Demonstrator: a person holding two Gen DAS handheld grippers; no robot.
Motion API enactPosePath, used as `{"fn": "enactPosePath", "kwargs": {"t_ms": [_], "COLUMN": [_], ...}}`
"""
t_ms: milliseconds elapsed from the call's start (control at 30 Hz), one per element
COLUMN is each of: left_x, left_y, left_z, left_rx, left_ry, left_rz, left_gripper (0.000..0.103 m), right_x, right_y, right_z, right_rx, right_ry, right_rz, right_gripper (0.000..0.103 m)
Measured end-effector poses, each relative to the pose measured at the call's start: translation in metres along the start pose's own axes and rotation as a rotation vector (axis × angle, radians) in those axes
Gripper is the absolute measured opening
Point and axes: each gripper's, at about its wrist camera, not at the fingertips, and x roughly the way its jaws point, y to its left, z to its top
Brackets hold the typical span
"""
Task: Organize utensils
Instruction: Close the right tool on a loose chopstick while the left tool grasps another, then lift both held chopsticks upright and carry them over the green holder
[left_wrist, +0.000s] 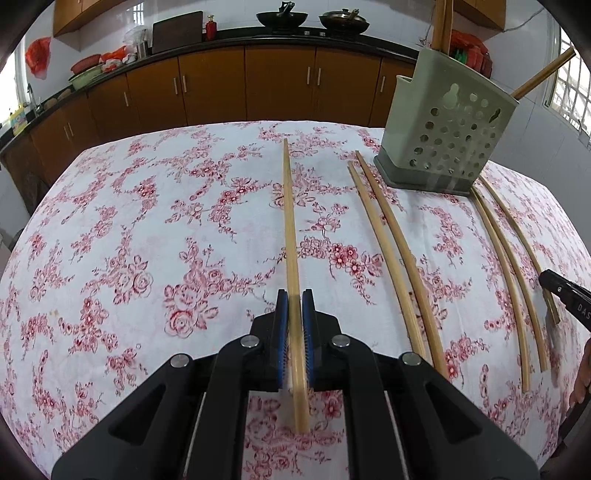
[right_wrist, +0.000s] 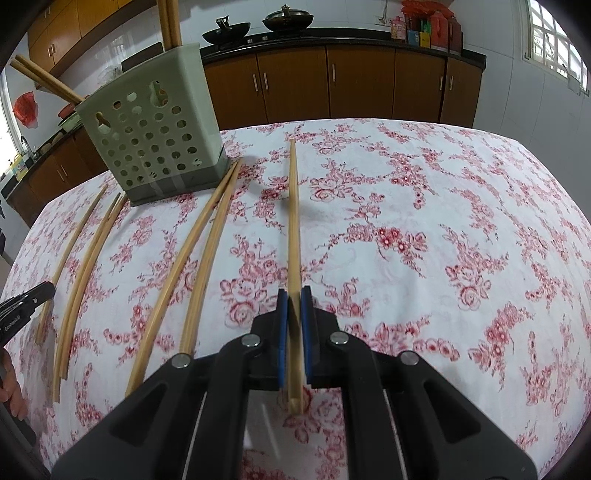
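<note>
Left gripper (left_wrist: 294, 295) clamped on one chopstick (left_wrist: 290, 221); right gripper (right_wrist: 294, 293) likewise on another chopstick (right_wrist: 293, 206). Beyond: kitchen cabinets (left_wrist: 280, 85), floral tablecloth (left_wrist: 147, 229), green perforated holder (left_wrist: 443, 136) upright with chopsticks inside, loose chopsticks (left_wrist: 388, 236) just beside its base.

Left tool (left_wrist: 294, 295) clamped on chopstick (left_wrist: 290, 221) — green holder (left_wrist: 443, 125) beyond, floral tablecloth (left_wrist: 147, 221)
</note>
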Motion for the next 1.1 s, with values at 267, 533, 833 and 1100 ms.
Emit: {"fn": "enactPosePath", "kwargs": {"t_ms": [267, 533, 833, 1100], "left_x": [-0.006, -0.041, -0.078, -0.105], "left_y": [0.002, 0.007, 0.009, 0.010], "left_z": [-0.002, 0.011, 0.031, 0.048], "left_rx": [0.019, 0.008, -0.015, -0.037], "left_ry": [0.014, -0.073, -0.194, -0.292], "left_rz": [-0.004, -0.028, -0.062, -0.081], "left_gripper": [0.008, 0.008, 0.008, 0.008], "right_x": [-0.012, -0.045, -0.086, -0.112], "right_y": [-0.006, -0.014, -0.025, -0.028], "right_z": [-0.002, 0.010, 0.037, 0.056], "right_rx": [0.014, 0.034, 0.050, 0.055], "right_ry": [-0.009, -0.098, -0.233, -0.324], "right_rz": [0.020, 0.030, 0.034, 0.041], "right_gripper": [0.008, 0.008, 0.008, 0.008]}}
